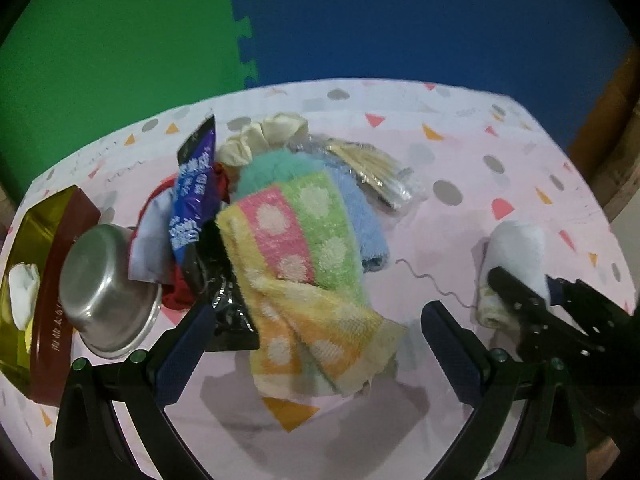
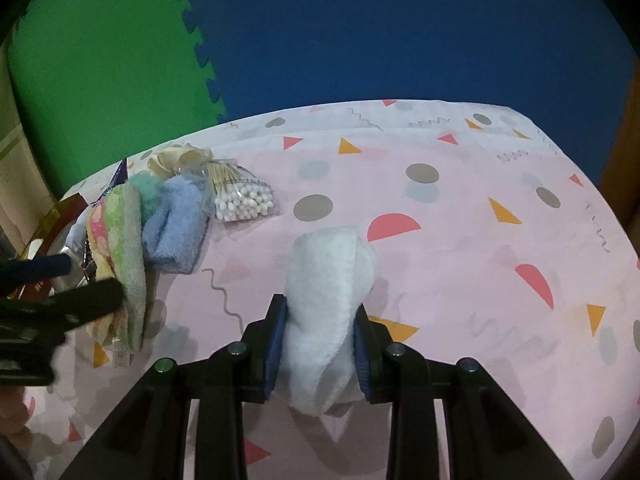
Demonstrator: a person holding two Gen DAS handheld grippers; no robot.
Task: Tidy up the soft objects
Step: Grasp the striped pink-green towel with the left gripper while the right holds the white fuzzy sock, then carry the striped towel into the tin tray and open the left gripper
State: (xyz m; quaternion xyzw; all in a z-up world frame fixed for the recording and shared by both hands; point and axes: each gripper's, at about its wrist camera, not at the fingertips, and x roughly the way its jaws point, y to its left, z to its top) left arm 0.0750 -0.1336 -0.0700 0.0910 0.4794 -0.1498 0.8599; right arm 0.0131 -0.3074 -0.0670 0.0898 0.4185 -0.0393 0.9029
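My right gripper (image 2: 320,320) is shut on a folded white towel (image 2: 326,280) and holds it over the pink patterned tablecloth (image 2: 460,240). The same towel (image 1: 516,244) and right gripper (image 1: 520,296) show at the right of the left wrist view. My left gripper (image 1: 320,336) is open, its fingers on either side of the hanging end of a polka-dot striped towel (image 1: 304,256). That towel lies on a pile with a blue towel (image 1: 362,216), a teal fluffy cloth (image 1: 280,168), a cream scrunchie (image 1: 264,132) and a red cloth (image 1: 180,292).
A purple snack packet (image 1: 194,196), a steel bowl (image 1: 104,292) and a red-gold box (image 1: 48,276) lie at the left. A bag of cotton swabs (image 2: 240,192) lies behind the pile. Green and blue foam mats (image 2: 360,32) stand behind the table.
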